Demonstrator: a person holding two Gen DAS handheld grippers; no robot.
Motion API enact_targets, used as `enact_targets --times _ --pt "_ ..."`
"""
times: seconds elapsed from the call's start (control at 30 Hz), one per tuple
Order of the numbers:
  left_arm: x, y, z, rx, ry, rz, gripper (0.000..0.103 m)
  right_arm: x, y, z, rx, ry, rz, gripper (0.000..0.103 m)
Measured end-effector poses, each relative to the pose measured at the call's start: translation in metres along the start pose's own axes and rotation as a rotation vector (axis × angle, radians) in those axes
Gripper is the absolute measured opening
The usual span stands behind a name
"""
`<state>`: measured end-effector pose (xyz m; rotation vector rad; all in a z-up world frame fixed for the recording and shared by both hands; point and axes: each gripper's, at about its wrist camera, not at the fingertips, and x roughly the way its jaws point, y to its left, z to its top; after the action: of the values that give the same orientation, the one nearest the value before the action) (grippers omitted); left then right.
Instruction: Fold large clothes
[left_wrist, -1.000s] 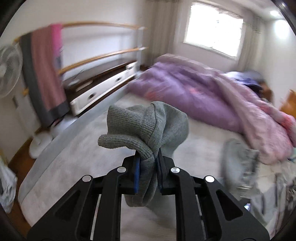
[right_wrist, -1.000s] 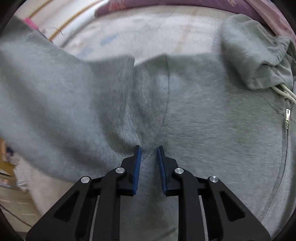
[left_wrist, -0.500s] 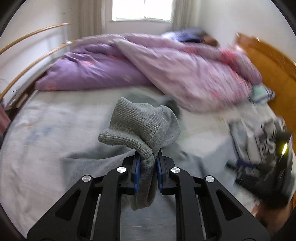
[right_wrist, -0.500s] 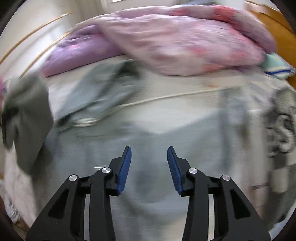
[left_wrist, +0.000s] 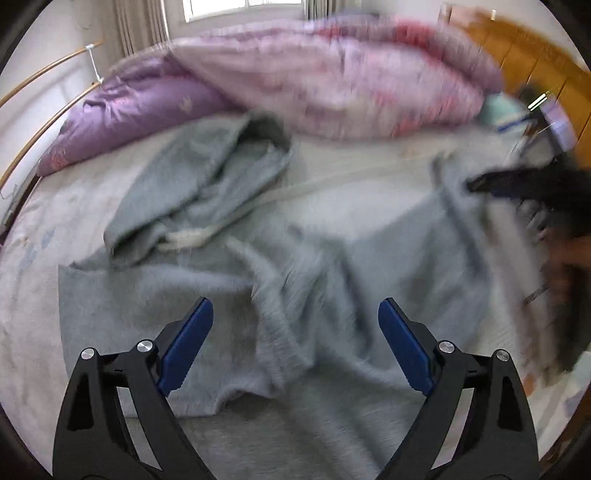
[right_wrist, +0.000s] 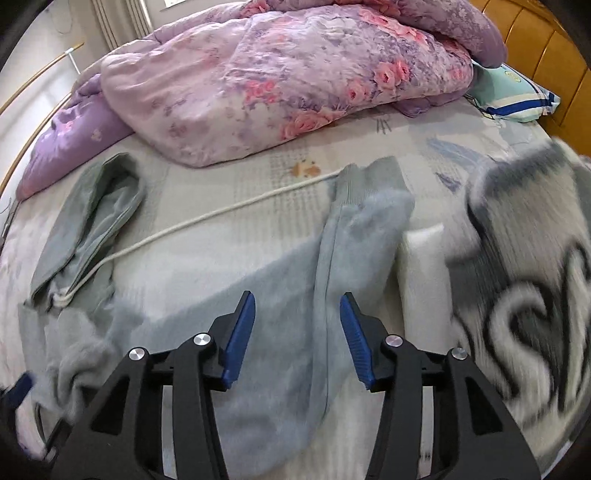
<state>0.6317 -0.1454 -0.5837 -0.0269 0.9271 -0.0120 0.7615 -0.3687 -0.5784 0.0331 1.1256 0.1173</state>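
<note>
**poster1:** Hoodie (left_wrist: 303, 295) check, grey one, spread out on the bed sheet (left_wrist: 351, 177) right under both tongs. Left gripper (left_wrist: 295, 332) has its jaws swinging wide apart, nothing pinched. The blue pads (left_wrist: 184, 343) sit either side of a rumpled ridge of grey fabric without pressing on it, far as I can tell (that view's pretty smeared). Hood (left_wrist: 207, 173) lies ahead and off to the left of those jaws, white drawstring (left_wrist: 192, 238) bunched at its base.

**poster2:** And the other one?

**poster1:** Right gripper (right_wrist: 297, 332) is about half open and widening too. A sleeve (right_wrist: 354, 236) runs up between its pads (right_wrist: 240, 332) and past them, ribbed cuff (right_wrist: 369, 181) at the far end, but neither pad touches it. Not holding anything.

**poster2:** What's around it?

**poster1:** Drawstring stretches out long ahead of the right jaws over to the hood on the far left. Floral duvet (right_wrist: 288, 74) is piled beyond all that. Just right of the right gripper there's a grey-and-white printed garment (right_wrist: 524, 277), blurry. Striped pillow (right_wrist: 517, 92) far right, by the wooden headboard (right_wrist: 546, 44).
</note>
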Motion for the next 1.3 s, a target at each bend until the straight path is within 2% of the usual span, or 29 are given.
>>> enact_targets --times 0.03,0.1,0.13,0.17,0.2,0.23,0.3,0.37,0.47,0.53,0.6,0.7,0.83,0.87,0.93,1.0,1.1,1.13,1.2,1.27,1.3 --pt "-0.008 0.003 0.003 -0.023 -0.025 -0.05 0.092 0.006 0.002 0.007 -0.01 0.003 -0.009 0.047" --pt "-0.013 0.008 0.012 -0.076 -0.038 -0.138 0.092 0.022 0.003 0.022 -0.034 0.024 -0.089 0.052" --pt "-0.013 0.012 0.015 -0.121 -0.045 -0.213 0.092 0.033 0.0 0.029 -0.025 0.041 -0.099 0.052" --pt "-0.007 0.017 0.015 -0.163 -0.03 -0.271 0.092 0.042 -0.004 0.034 -0.014 0.056 -0.111 0.052" --pt "0.003 0.02 0.016 -0.194 0.005 -0.295 0.092 0.051 -0.007 0.038 -0.004 0.075 -0.13 0.053" --pt "0.01 0.022 0.018 -0.214 0.038 -0.301 0.092 0.064 -0.01 0.043 0.003 0.105 -0.131 0.053" --pt "0.031 0.033 0.017 -0.277 0.103 -0.244 0.092 0.078 -0.009 0.049 -0.017 0.117 -0.157 0.054" --pt "0.04 0.039 0.017 -0.319 0.118 -0.225 0.092 0.097 -0.009 0.053 -0.036 0.15 -0.184 0.054" --pt "0.053 0.04 0.019 -0.323 0.145 -0.247 0.092 0.118 -0.015 0.054 -0.034 0.181 -0.222 0.052" --pt "0.059 0.031 0.025 -0.303 0.148 -0.269 0.092 0.119 -0.018 0.054 -0.046 0.166 -0.228 0.039" --pt "0.058 0.022 0.03 -0.296 0.141 -0.296 0.092 0.114 -0.023 0.053 -0.04 0.15 -0.217 0.017" --pt "0.055 -0.001 0.038 -0.27 0.145 -0.391 0.092 0.101 -0.033 0.052 -0.032 0.123 -0.147 0.008" --pt "0.047 -0.038 0.042 -0.226 0.187 -0.587 0.092 0.087 -0.034 0.048 -0.06 0.1 -0.101 0.006" --pt "0.045 -0.045 0.042 -0.211 0.189 -0.597 0.092 0.084 -0.034 0.048 -0.056 0.089 -0.092 0.006" --pt "0.036 -0.047 0.04 -0.206 0.156 -0.534 0.092 0.074 -0.035 0.049 -0.039 0.07 -0.056 0.005" --pt "0.029 -0.033 0.037 -0.237 0.122 -0.468 0.092 0.062 -0.037 0.049 -0.024 0.043 -0.029 0.005" --pt "0.023 0.017 0.027 -0.36 0.08 -0.256 0.092 0.044 -0.04 0.05 0.004 0.008 0.015 0.005" --pt "0.024 0.028 0.024 -0.371 0.078 -0.186 0.092 0.036 -0.043 0.048 0.013 -0.004 0.025 0.005" --pt "0.034 0.047 0.015 -0.344 0.131 0.009 0.092 0.023 -0.042 0.044 0.027 -0.027 0.049 0.005" --pt "0.056 0.057 0.004 -0.301 0.221 0.09 0.092 0.006 -0.04 0.035 0.046 -0.053 0.074 0.005" --pt "0.067 0.057 -0.001 -0.266 0.26 0.101 0.092 -0.004 -0.037 0.031 0.057 -0.07 0.083 0.005"
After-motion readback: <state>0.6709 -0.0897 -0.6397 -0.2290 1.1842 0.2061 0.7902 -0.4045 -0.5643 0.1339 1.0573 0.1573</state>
